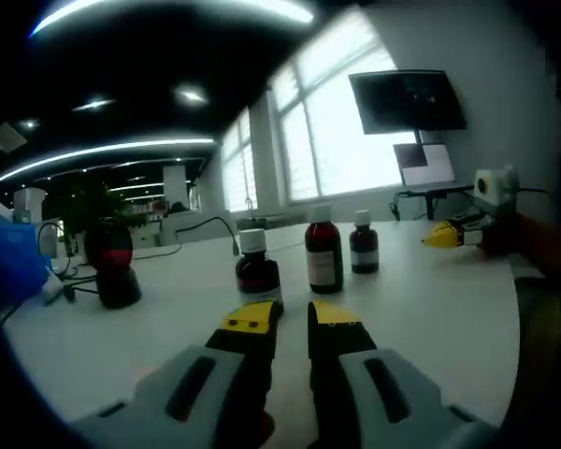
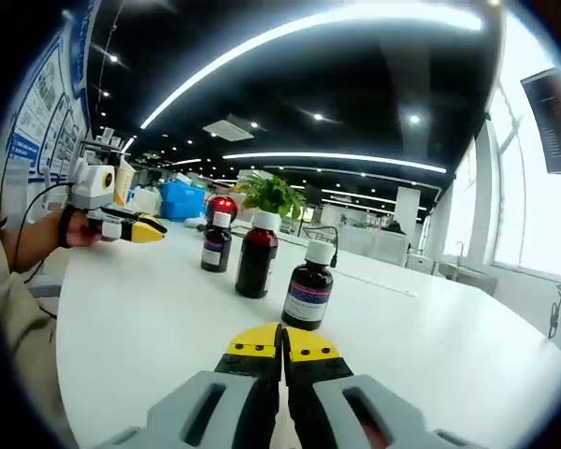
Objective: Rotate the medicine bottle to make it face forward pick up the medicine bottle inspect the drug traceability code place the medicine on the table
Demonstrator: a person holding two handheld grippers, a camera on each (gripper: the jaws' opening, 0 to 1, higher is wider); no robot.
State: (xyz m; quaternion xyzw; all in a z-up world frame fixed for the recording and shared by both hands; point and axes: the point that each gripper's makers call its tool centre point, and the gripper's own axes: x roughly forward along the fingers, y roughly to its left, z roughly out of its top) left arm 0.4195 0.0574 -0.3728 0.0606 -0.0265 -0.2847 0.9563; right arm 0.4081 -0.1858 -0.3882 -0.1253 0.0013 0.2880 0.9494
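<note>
Left gripper view gives me the white counter (image 1: 430, 309) first, then three medicine bottles (image 1: 324, 253) standing upright in a row near its middle, just past my left gripper (image 1: 291, 316), whose jaws stand slightly apart with nothing between them. My right gripper (image 2: 282, 344) has its jaws pressed together, also holding nothing, aimed at the nearest bottle (image 2: 309, 283).

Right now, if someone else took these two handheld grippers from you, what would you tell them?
Left gripper: jaws slightly apart, holding nothing.
Right gripper: jaws closed together, holding nothing.
Three dark brown glass medicine bottles with white caps stand upright in a row on the white table: nearest bottle, middle bottle, far bottle.
Done: nothing visibly; no bottle is gripped.
Left: rotate a bottle, pick it up, inspect its code, set it down.
</note>
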